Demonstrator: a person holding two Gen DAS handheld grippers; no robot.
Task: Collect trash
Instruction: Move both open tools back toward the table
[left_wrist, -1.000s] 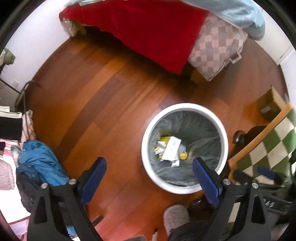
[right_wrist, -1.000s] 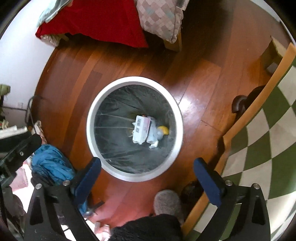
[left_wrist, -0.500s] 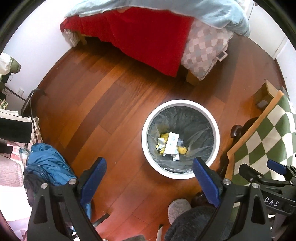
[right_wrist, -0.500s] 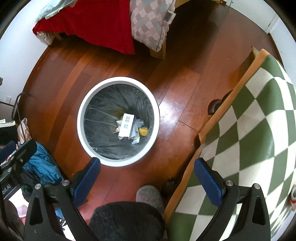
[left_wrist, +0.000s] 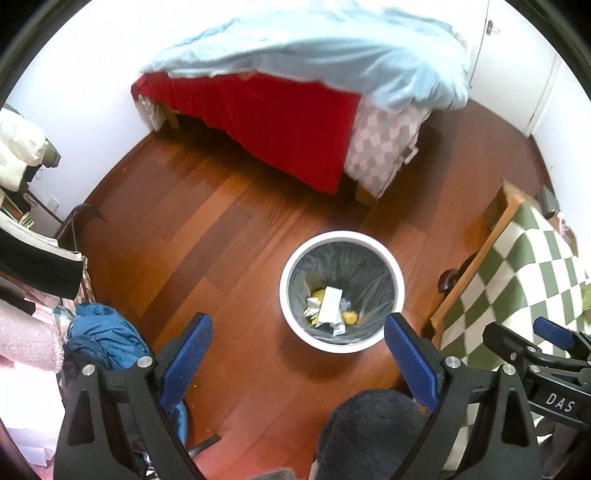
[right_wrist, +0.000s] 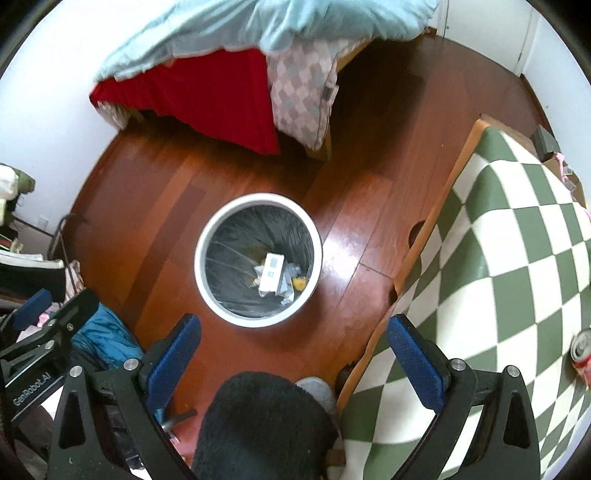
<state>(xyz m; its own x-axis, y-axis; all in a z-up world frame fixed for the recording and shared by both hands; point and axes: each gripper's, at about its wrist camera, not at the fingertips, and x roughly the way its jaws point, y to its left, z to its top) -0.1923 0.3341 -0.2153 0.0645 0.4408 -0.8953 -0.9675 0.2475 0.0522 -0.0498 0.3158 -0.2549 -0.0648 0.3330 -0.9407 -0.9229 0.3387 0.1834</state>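
Both tools have pulled up and away from the white round bin with the grey liner (right_wrist: 258, 264): a second ago it filled much of each view, and now it sits small on the reddish wooden floor (left_wrist: 207, 236), with more of the room in sight. The left tool (left_wrist: 299, 354) and the right tool (right_wrist: 293, 352) are each spread wide and carry nothing. Inside the bin lie a white carton with a printed label (right_wrist: 271, 271), crumpled silvery wrappers (left_wrist: 314, 308) and a yellow scrap (right_wrist: 299, 282), so that load looks delivered. The right view has swung over the green-and-white checked surface (right_wrist: 498, 258), where a red and white drink can (right_wrist: 583, 356) lies at the far right edge. That can is probably the next piece to collect. It lies well apart from the bin.
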